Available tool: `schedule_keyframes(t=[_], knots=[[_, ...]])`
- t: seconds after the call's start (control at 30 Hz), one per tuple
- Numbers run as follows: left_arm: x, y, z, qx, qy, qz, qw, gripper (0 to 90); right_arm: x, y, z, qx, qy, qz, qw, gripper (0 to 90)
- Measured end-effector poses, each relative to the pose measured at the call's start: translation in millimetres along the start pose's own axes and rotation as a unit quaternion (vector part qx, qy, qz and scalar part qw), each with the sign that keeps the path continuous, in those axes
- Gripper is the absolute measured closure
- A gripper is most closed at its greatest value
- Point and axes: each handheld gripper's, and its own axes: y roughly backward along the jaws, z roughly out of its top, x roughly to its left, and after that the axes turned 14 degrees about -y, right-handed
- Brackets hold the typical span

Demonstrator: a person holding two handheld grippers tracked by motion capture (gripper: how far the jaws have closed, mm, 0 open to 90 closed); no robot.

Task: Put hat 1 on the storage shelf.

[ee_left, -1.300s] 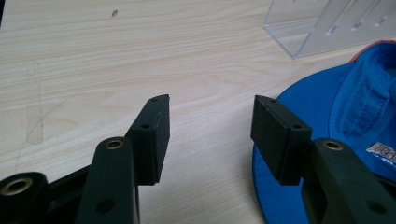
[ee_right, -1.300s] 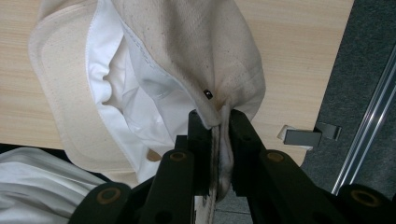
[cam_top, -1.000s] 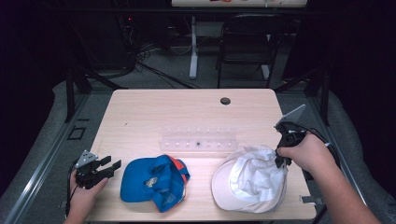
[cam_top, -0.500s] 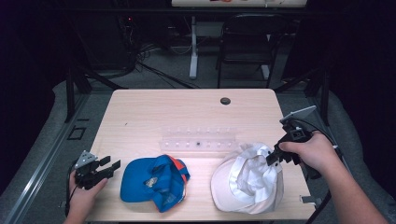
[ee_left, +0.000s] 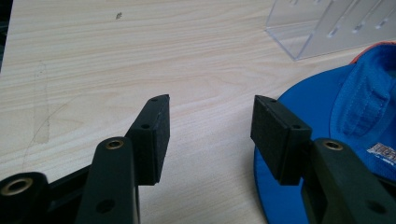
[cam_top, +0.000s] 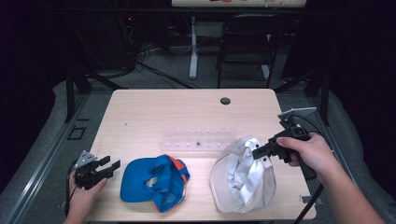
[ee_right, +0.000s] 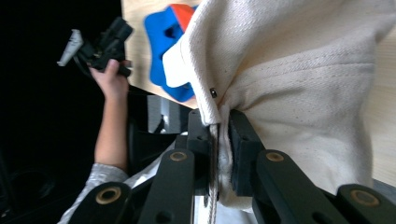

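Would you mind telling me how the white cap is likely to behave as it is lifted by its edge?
The white cap is probably floppy: its cloth folds and creases where the right gripper pinches it. It likely sags rather than keeps its shape. It seems light, since a thin edge grip appears to raise it.

Left tongs gape level; right tongs seemingly clamped, rolled sideways.

Lit table, dark surroundings, soft focus.
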Motion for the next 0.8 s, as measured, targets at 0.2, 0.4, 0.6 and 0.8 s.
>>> schedule_keyframes(t=[0.2, 0.4, 0.6, 0.8], knots=[[-1.2, 0.2, 0.7, 0.0, -0.004, 0.0, 1.0, 47.8, 7.6, -0.1, -2.5, -0.006, 0.01, 0.031, 0.9995, 81.6], [-1.5, 0.7, 1.0, -0.002, -0.005, 0.001, 1.0, 47.8, 12.9, 3.8, -1.7, -0.028, 0.01, 0.078, 0.9965, 81.5], [-2.1, 0.7, 1.3, -0.002, -0.005, 0.0, 1.0, 47.8, 20.5, 5.4, 2.1, -0.03, 0.016, 0.121, 0.9921, 81.5], [-2.3, 1.0, 1.6, -0.004, -0.005, -0.002, 1.0, 47.8, 37.6, 1.8, 5.5, -0.029, 0.027, 0.146, 0.9885, 81.5]])
